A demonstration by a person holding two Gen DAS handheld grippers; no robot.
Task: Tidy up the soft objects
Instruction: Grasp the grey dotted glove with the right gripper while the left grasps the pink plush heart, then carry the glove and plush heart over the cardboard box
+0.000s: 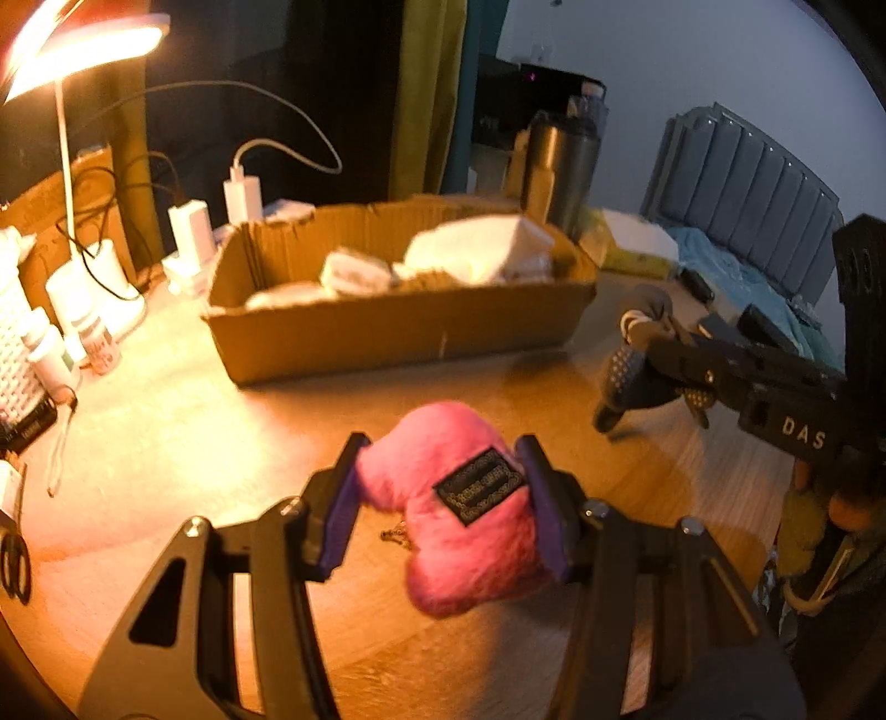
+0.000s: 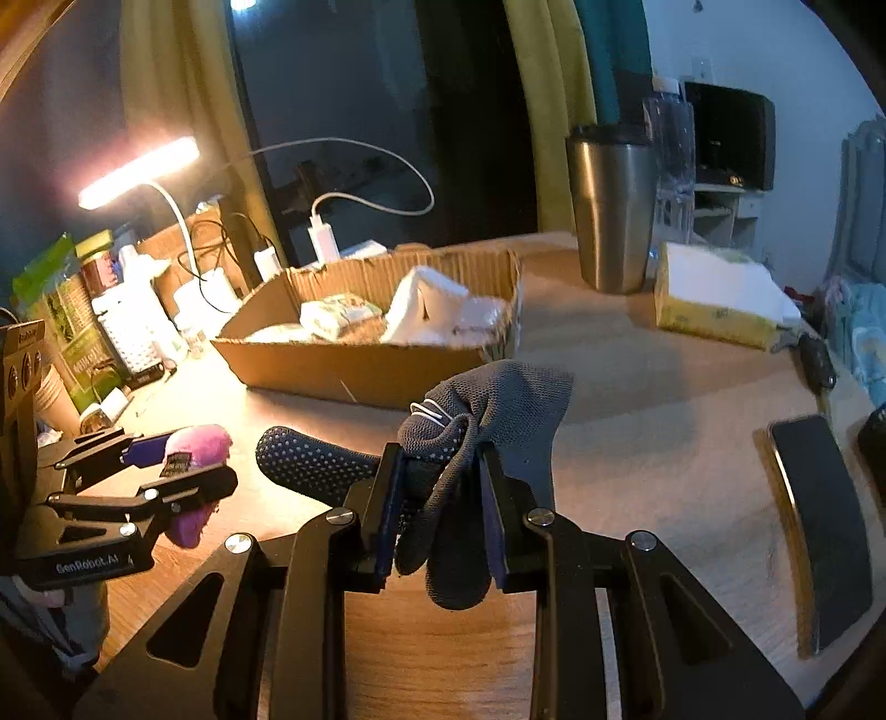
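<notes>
My left gripper (image 1: 443, 498) is shut on a pink plush heart (image 1: 454, 526) with a black label and holds it above the wooden table; it also shows in the right wrist view (image 2: 188, 471). My right gripper (image 2: 443, 487) is shut on a grey sock (image 2: 498, 410) with dotted grip soles, held above the table; it also shows in the left wrist view (image 1: 642, 360). A shallow cardboard box (image 1: 387, 332) holding white soft items stands beyond both grippers; it also shows in the right wrist view (image 2: 354, 365).
A lit desk lamp (image 1: 72, 50), chargers (image 1: 243, 194) and bottles (image 1: 99, 343) crowd the left side. A steel tumbler (image 2: 609, 216) and tissue pack (image 2: 714, 299) stand behind the box on the right. A phone (image 2: 819, 531) lies at right.
</notes>
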